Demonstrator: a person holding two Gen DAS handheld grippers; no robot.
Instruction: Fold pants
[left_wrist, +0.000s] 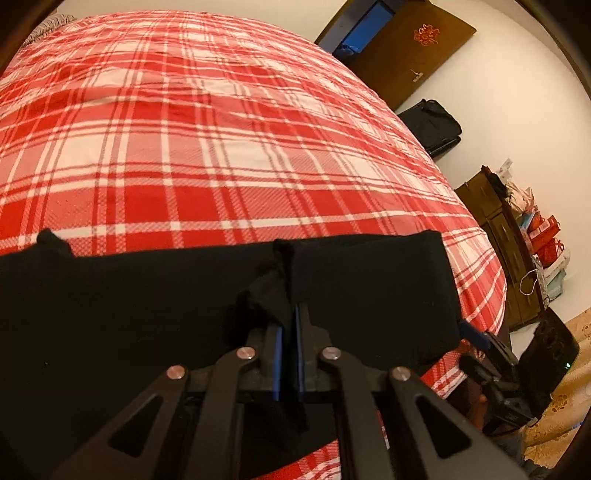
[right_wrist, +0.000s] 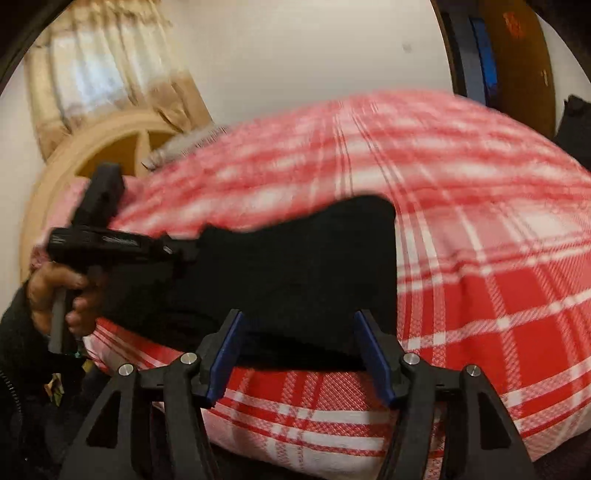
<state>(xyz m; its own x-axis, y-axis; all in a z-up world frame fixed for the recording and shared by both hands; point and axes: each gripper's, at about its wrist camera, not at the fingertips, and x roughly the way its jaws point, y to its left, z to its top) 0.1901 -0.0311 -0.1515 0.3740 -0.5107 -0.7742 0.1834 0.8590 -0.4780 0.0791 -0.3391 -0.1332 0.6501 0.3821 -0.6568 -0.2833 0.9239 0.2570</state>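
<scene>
While the left gripper (left_wrist: 289, 314) is clamped on a pinch of the black pants (left_wrist: 369, 291), the right gripper (right_wrist: 299, 332) stands wide apart, empty, at their near edge; pants lie across the near bed (left_wrist: 221, 147).

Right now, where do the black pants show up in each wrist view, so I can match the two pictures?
Left wrist view: the black pants span the lower half, a bunched fold pinched in the left gripper.
Right wrist view: the pants lie centre frame, just beyond the open right gripper; the left gripper meets them at centre left.
Shared landmark: the red plaid bedspread under the pants.
</scene>
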